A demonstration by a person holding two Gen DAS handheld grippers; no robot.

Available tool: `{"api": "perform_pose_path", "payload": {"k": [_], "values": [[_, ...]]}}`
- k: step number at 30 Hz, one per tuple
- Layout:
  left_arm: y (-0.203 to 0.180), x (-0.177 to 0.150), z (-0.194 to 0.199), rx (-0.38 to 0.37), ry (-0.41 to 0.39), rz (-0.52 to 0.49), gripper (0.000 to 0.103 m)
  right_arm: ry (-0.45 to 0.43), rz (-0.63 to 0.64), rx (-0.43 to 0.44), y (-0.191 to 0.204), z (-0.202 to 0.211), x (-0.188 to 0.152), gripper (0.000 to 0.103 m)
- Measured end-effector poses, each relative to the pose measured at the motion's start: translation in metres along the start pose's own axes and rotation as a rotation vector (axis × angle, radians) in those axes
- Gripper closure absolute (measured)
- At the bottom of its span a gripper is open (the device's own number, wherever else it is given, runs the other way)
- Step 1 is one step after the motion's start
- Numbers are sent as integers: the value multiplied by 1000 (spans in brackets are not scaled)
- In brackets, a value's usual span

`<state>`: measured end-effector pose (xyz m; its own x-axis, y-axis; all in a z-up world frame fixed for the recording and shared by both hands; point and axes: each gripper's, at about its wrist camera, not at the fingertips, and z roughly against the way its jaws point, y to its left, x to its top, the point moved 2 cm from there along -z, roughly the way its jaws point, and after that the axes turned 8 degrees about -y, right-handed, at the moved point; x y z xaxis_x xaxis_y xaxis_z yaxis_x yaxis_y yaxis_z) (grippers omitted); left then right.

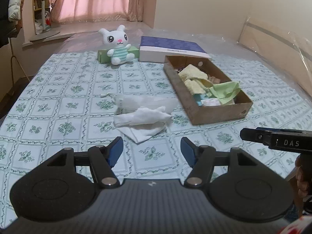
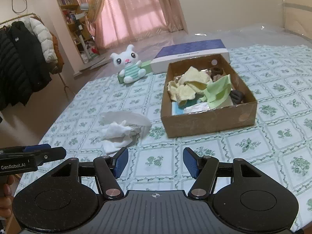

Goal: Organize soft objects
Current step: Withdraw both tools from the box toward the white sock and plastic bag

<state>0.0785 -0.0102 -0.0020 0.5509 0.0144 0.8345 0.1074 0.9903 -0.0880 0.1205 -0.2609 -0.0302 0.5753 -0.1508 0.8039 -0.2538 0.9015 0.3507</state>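
A crumpled white cloth (image 1: 142,120) (image 2: 120,133) lies on the patterned bedspread beside a clear plastic bag (image 1: 144,101) (image 2: 126,118). To its right, an open brown cardboard box (image 1: 218,113) (image 2: 210,125) holds yellow (image 1: 193,76) (image 2: 187,85) and green cloths (image 1: 226,91) (image 2: 218,91) and other soft items. A white plush rabbit (image 1: 118,46) (image 2: 129,66) sits at the back. My left gripper (image 1: 152,152) hangs open just short of the white cloth, nothing between its fingers. My right gripper (image 2: 156,162) is open and empty too, nearer than the box.
A purple-and-white flat box (image 1: 171,49) (image 2: 193,56) and a green carton (image 1: 103,56) (image 2: 146,66) lie at the back. Jackets (image 2: 21,58) hang on a rack at the left. The other handheld gripper shows at each view's edge (image 1: 276,138) (image 2: 31,156).
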Motion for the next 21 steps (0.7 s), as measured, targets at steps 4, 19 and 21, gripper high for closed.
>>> {"api": "perform_pose_path", "payload": {"k": [4, 19, 21], "values": [[3, -5, -4, 20, 5, -15, 40, 14, 9, 7, 4, -8, -6, 41], [1, -20, -45, 17, 41, -67, 40, 55, 53, 0, 9, -44, -20, 41], [-1, -20, -51, 16, 39, -85, 40, 53, 61, 4, 10, -49, -20, 41]]}}
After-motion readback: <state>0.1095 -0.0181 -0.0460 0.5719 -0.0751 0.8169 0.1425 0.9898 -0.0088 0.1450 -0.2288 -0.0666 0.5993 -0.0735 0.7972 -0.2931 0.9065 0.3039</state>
